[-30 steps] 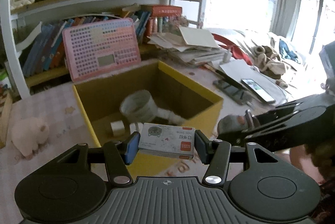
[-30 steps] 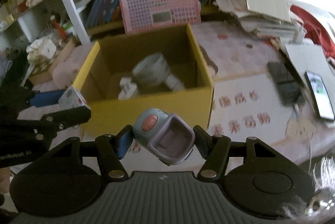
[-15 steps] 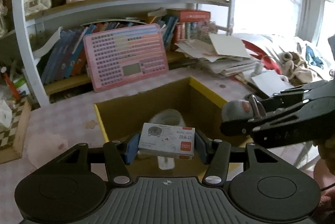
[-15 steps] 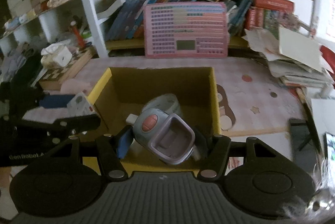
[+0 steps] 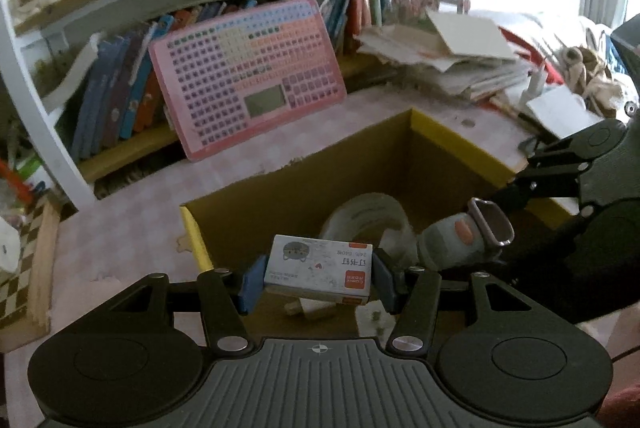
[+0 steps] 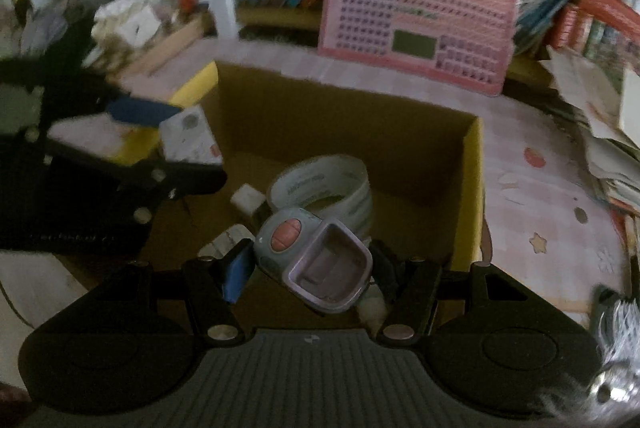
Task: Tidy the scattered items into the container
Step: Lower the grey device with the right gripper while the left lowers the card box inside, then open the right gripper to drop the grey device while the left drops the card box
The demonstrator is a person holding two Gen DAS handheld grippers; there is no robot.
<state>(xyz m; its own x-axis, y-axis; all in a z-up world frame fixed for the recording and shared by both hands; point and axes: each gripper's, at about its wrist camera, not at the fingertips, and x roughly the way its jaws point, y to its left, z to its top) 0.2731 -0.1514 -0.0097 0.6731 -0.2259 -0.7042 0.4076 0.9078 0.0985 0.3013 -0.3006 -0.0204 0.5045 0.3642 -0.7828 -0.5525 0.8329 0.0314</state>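
The left gripper clamps a small staple box between its blue pads, the box lying flat with its cat print and red label facing up. It hangs above the near-left part of the carton, a yellow-sided cardboard box with brown inner walls, open at the top.

The right gripper grips a grey-blue toy — rounded body, orange button on top, lilac square frame at the front. It too is held over the carton, near its front edge. In the left view the same toy shows at the right, poking in over the carton's right side, close beside the staple box but apart from it. In the right view the staple box sits at the left, over the carton's left wall, pinched by the other gripper.

Inside the carton lie a roll of clear tape, standing on edge and tilted, and a few small white pieces beside it on the floor — too blurred to name.

Behind the carton a pink keyboard toy leans against a bookshelf of books. A pile of papers lies to the right on the pink checked tablecloth. A chequered board lies at the far left.
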